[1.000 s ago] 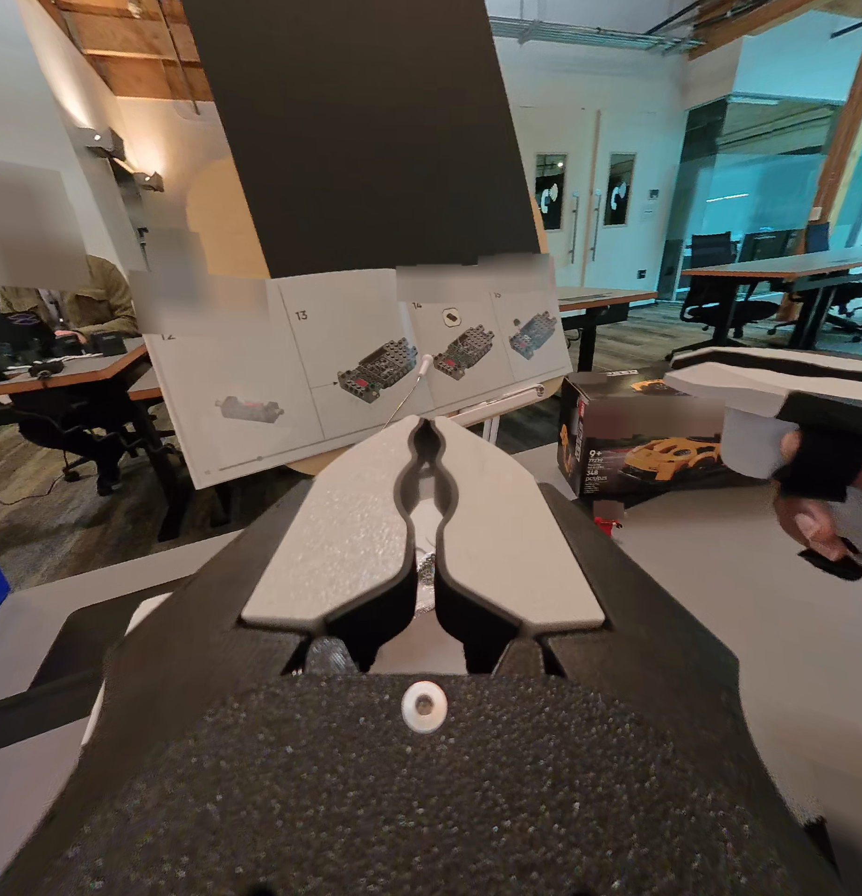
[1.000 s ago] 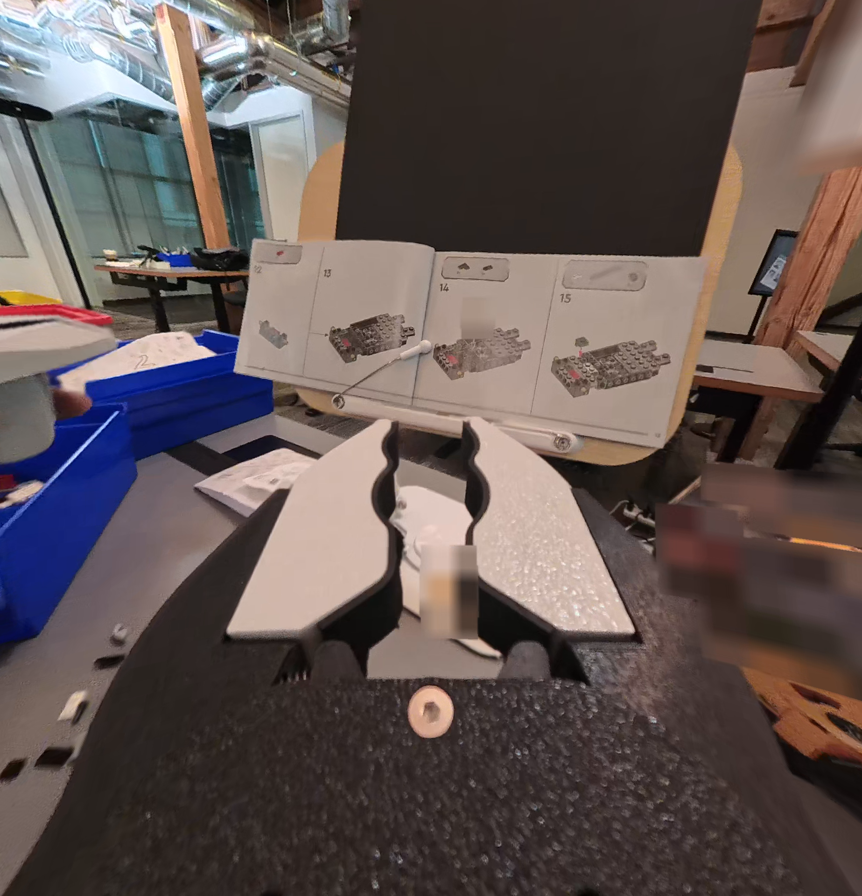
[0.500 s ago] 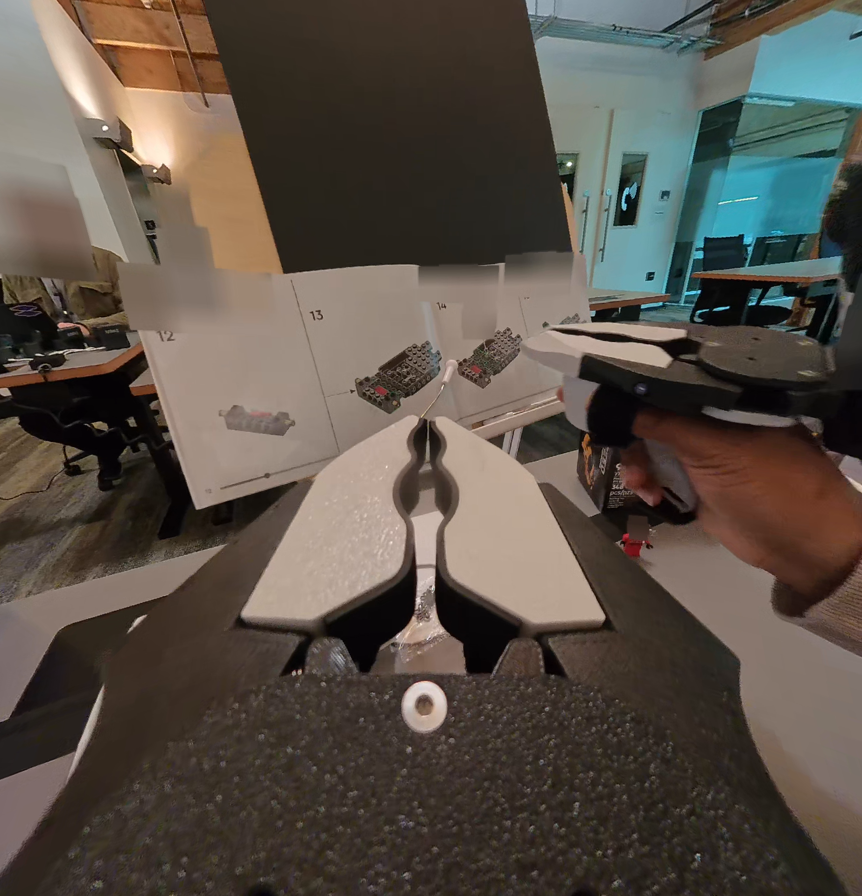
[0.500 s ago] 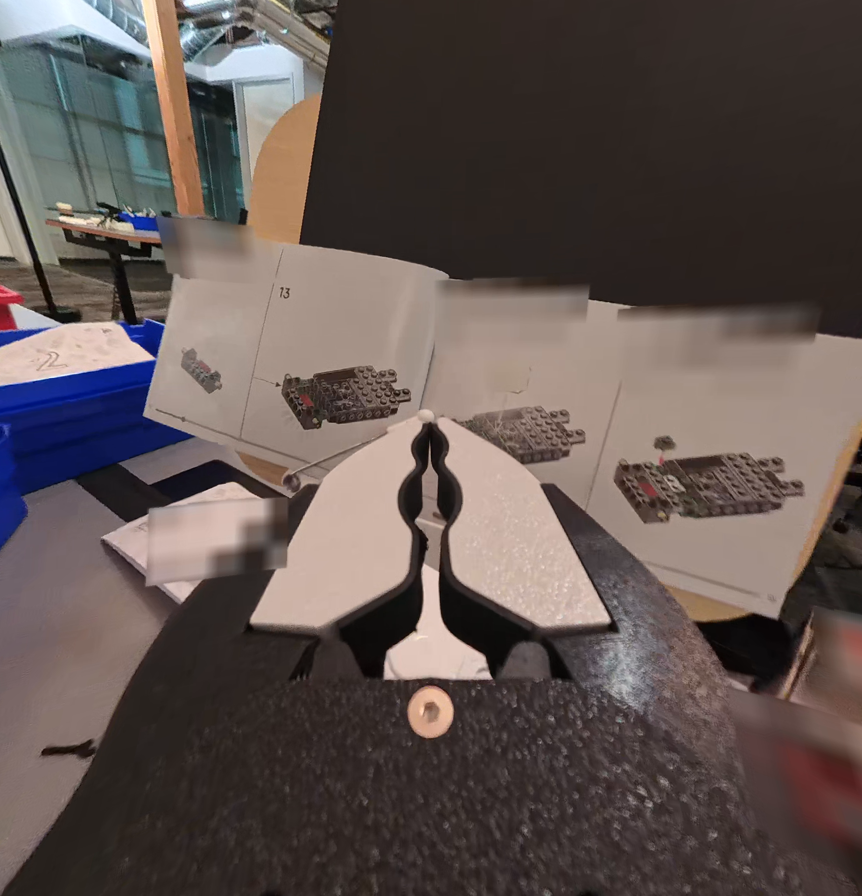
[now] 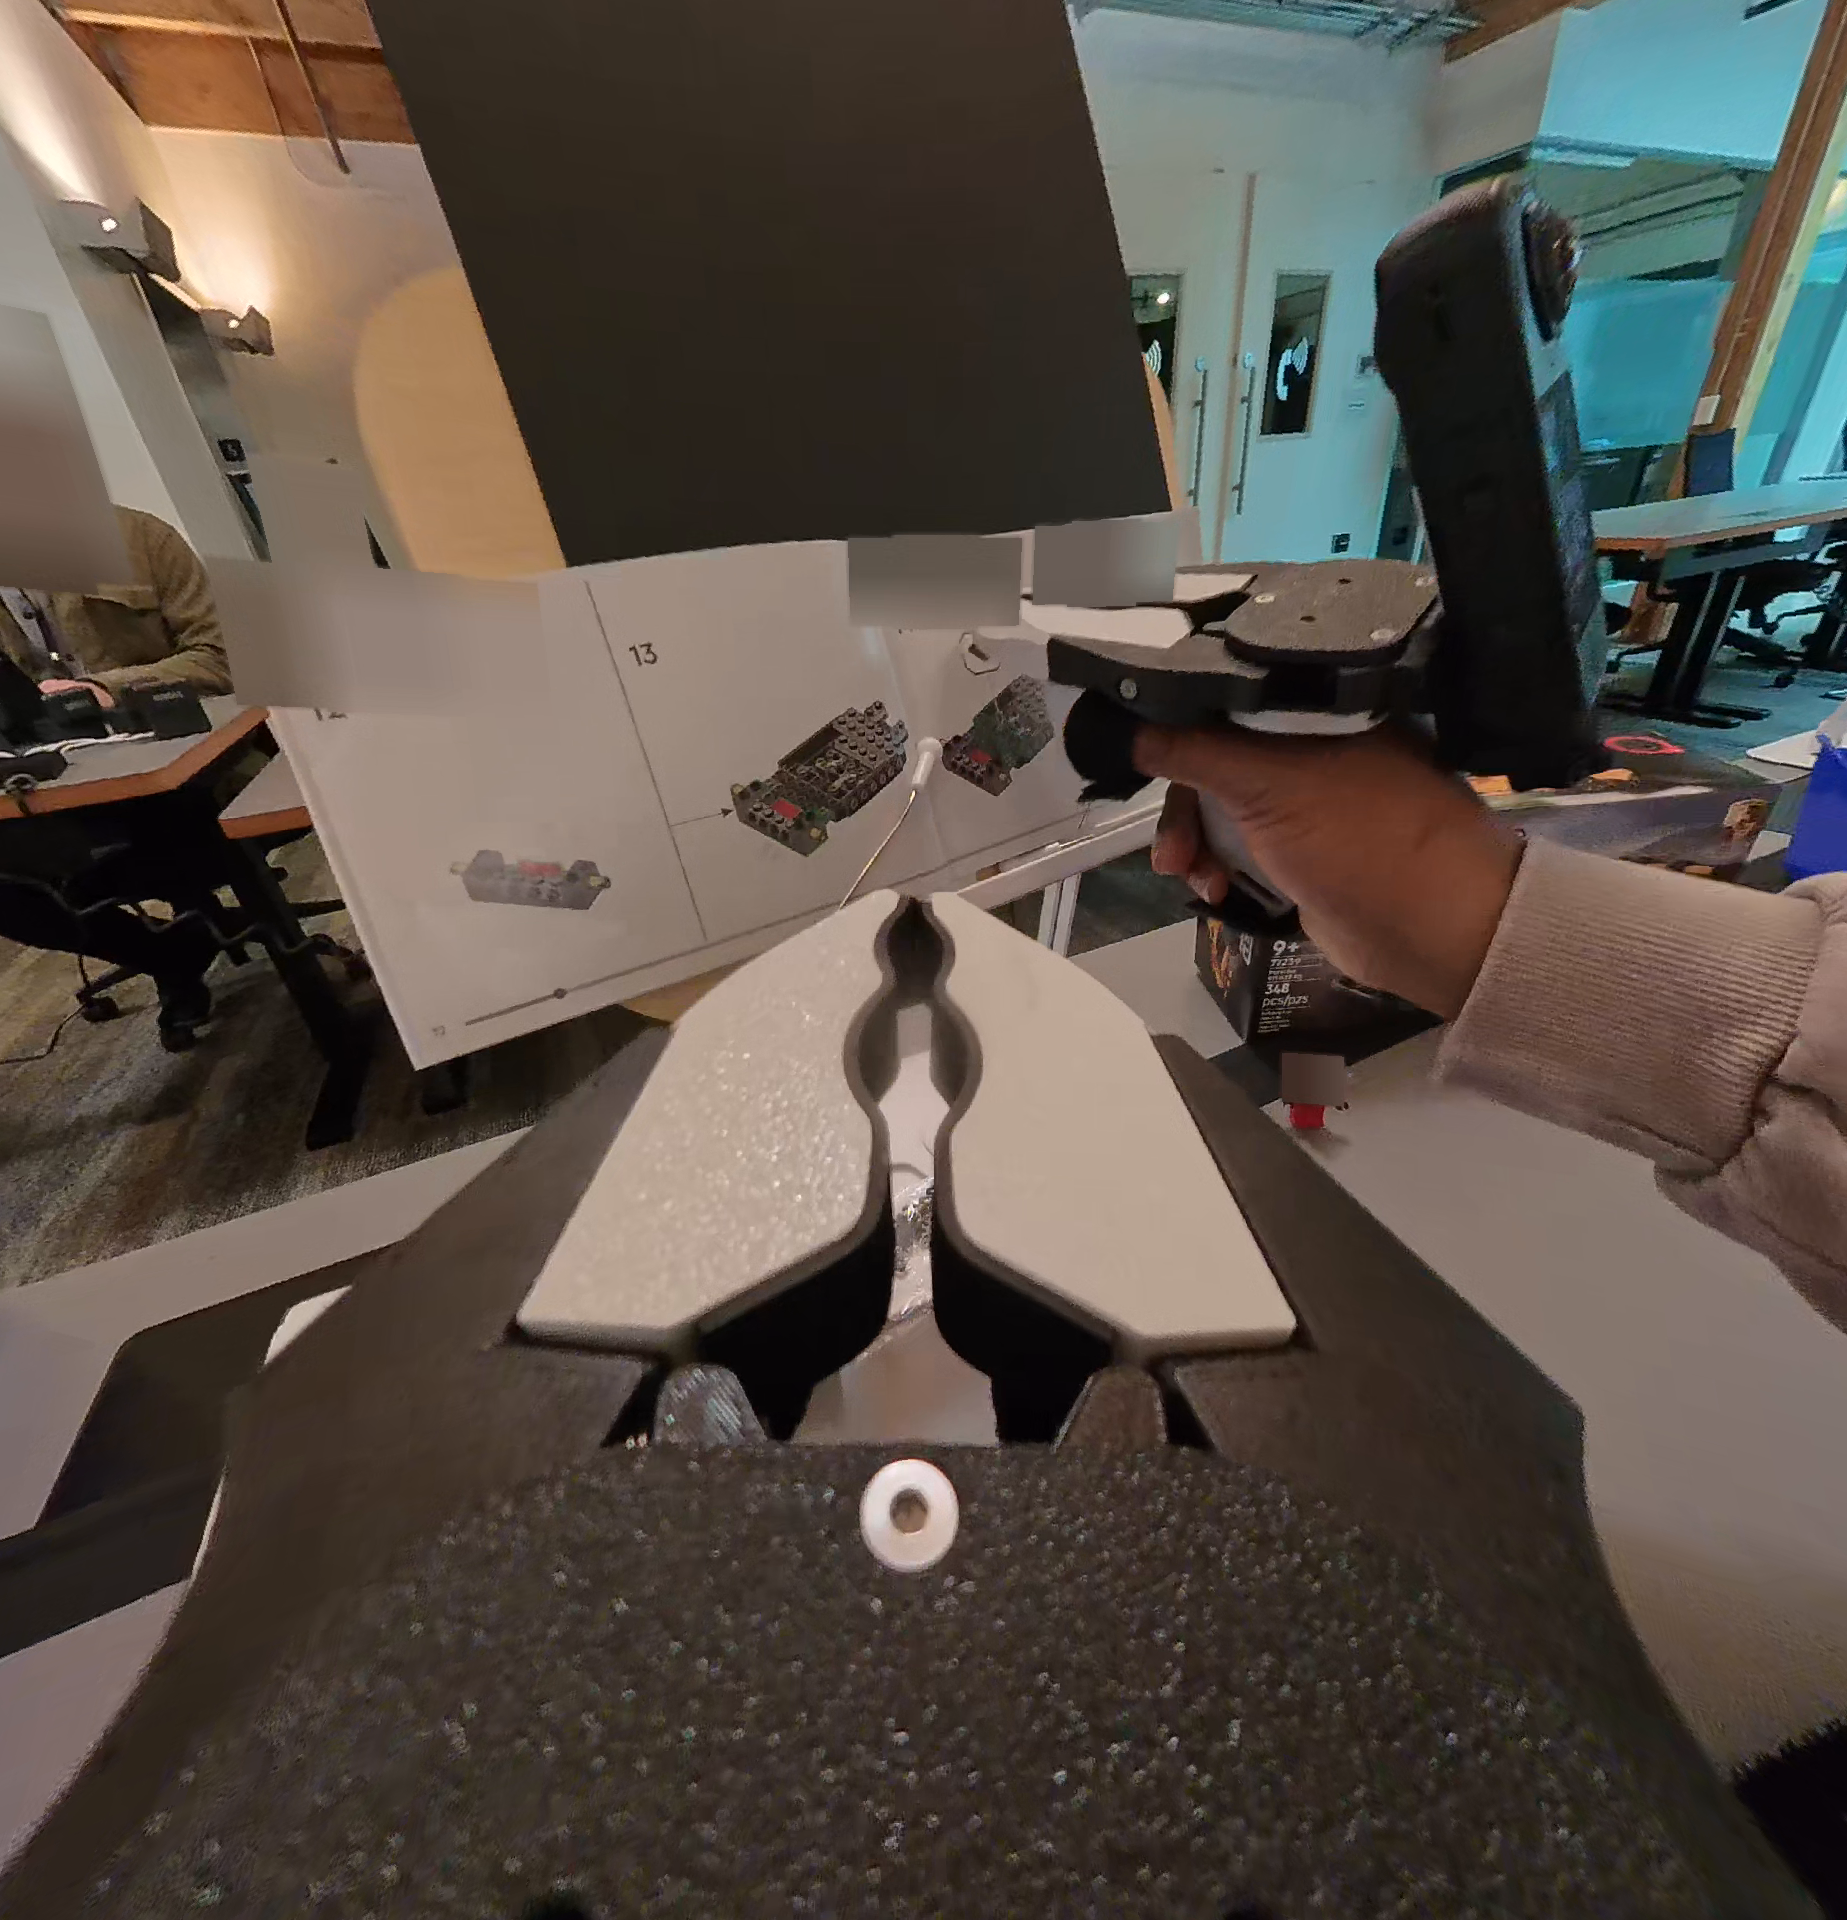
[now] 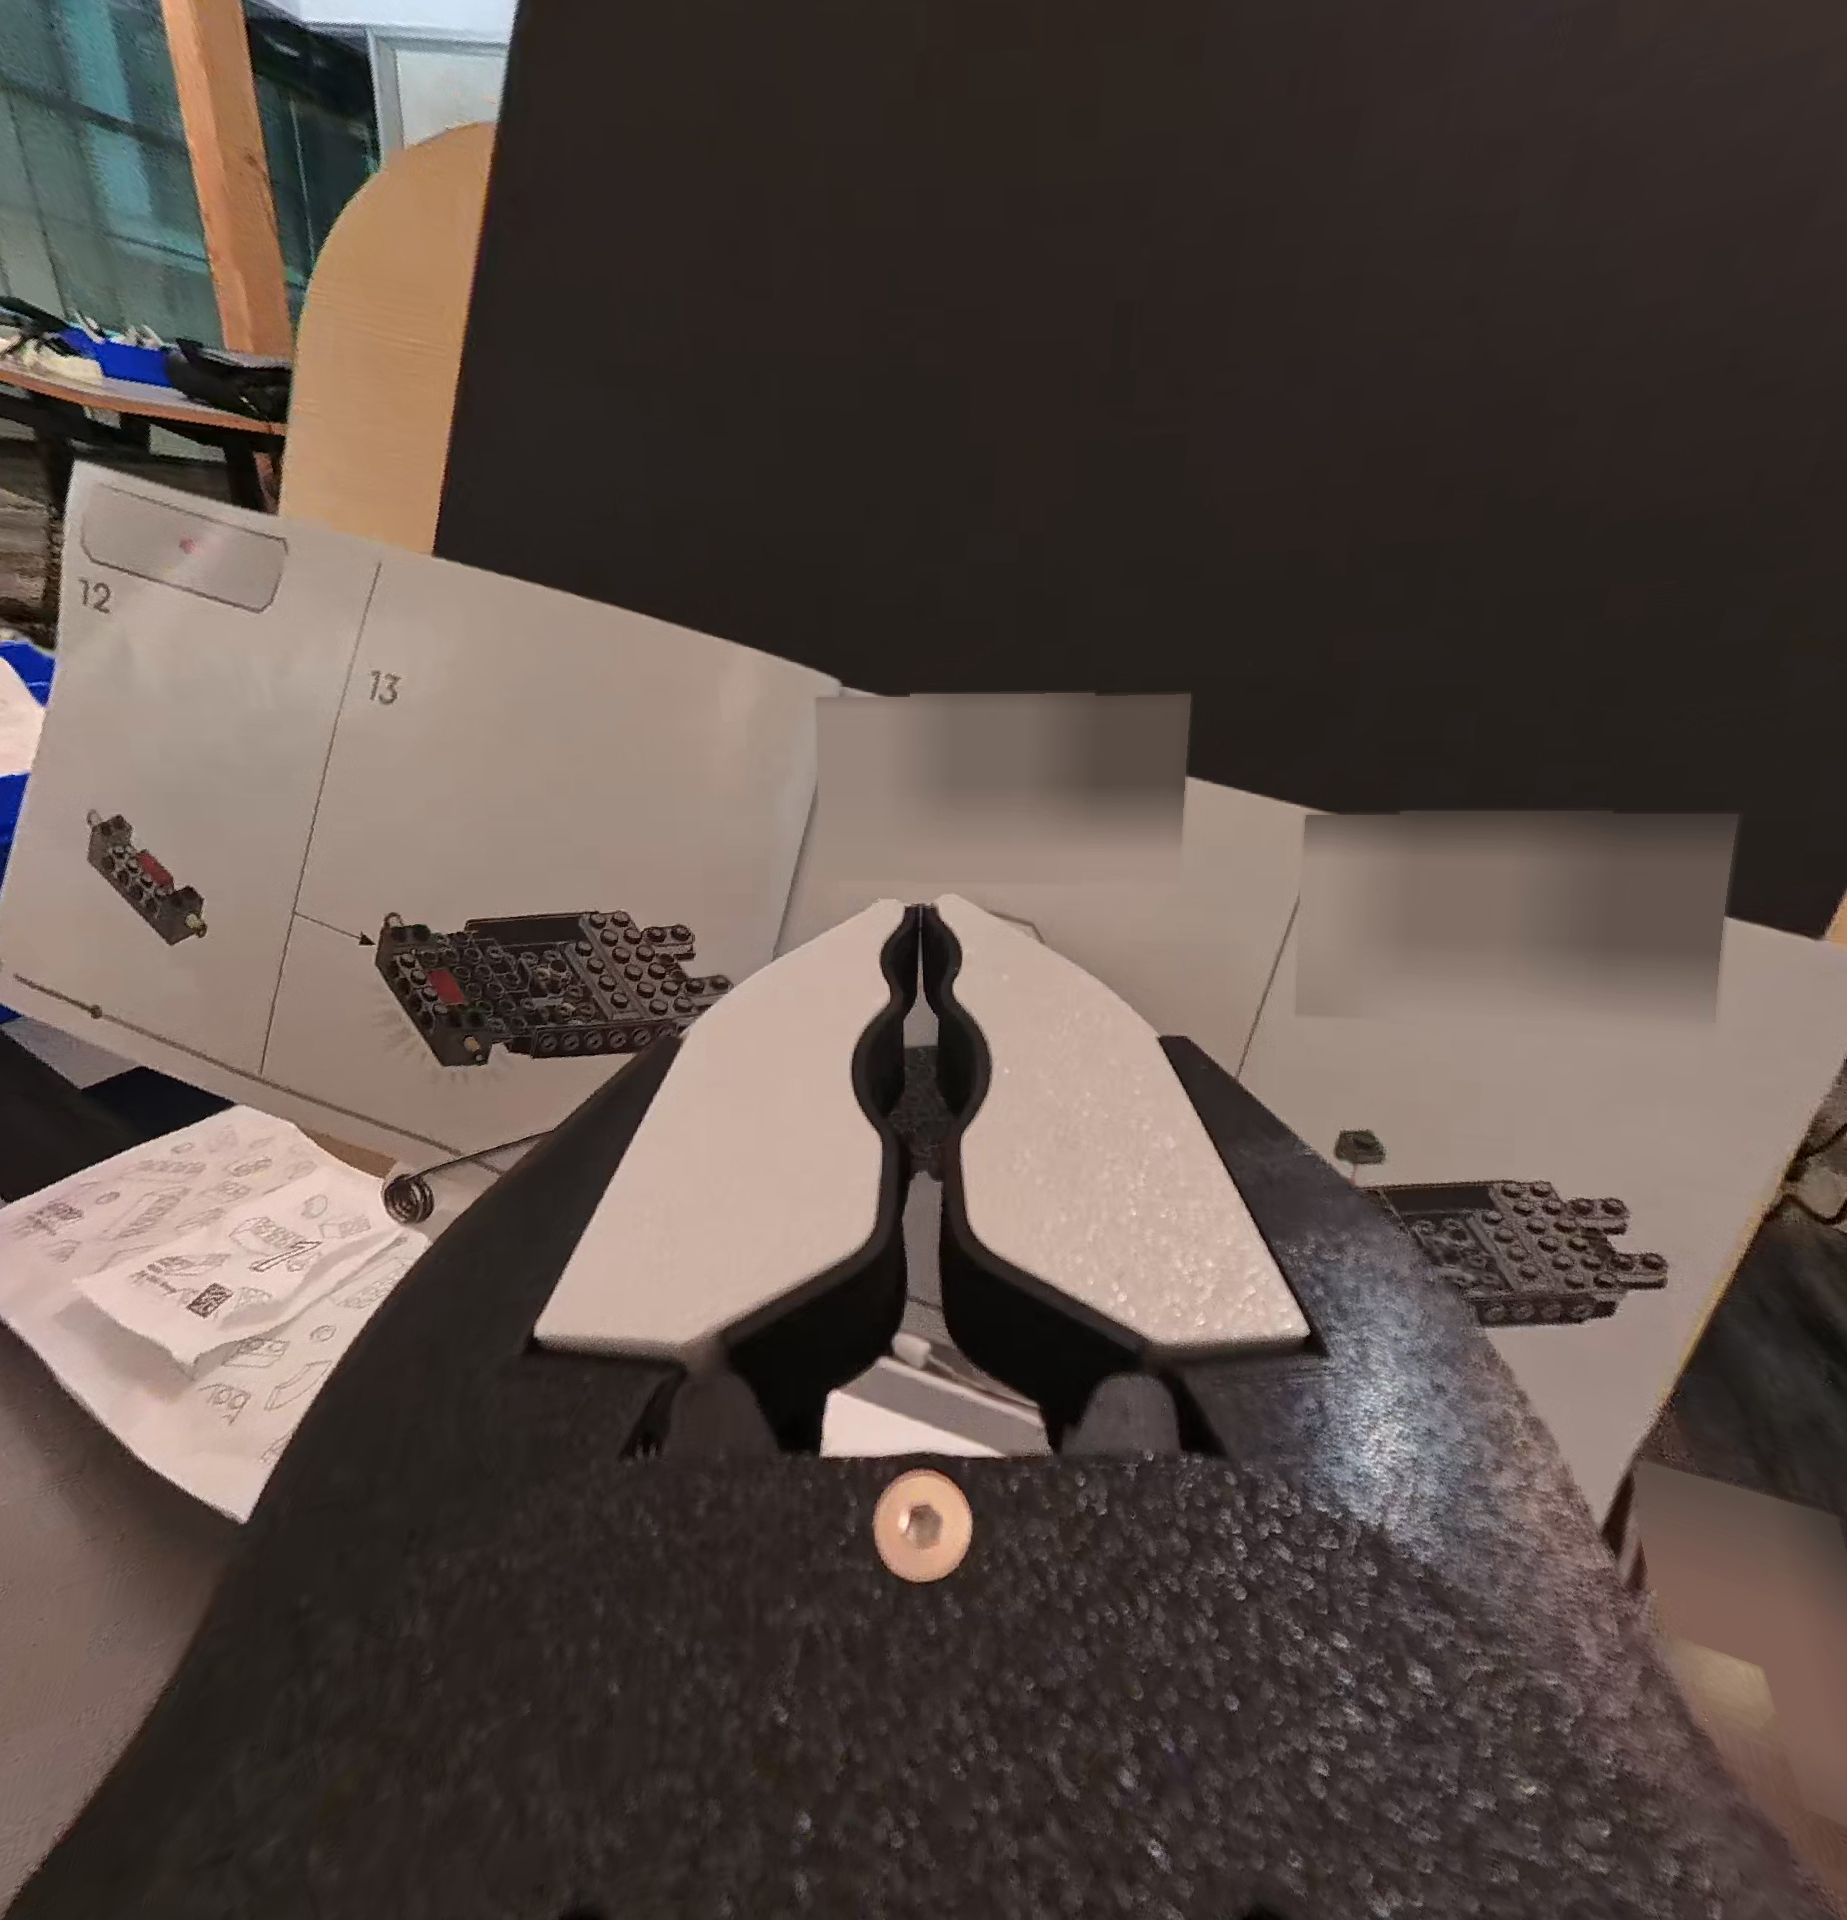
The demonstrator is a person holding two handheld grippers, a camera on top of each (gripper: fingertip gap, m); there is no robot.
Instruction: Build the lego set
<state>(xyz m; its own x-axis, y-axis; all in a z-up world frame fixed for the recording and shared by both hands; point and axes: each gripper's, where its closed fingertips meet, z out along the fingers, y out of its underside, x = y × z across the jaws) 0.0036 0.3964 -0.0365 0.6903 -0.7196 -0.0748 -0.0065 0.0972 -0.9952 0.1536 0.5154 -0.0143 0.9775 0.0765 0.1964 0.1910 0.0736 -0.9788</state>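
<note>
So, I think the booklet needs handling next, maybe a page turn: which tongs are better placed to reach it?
Right, most likely. The right tongs are shut, with their tips raised close to the open instruction booklet, near its middle fold. The left tongs sit lower and farther back, over the table.

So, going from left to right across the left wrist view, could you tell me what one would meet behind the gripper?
Seated person → open instruction booklet → right gripper → hand holding it → blue bin at the right edge.
</note>
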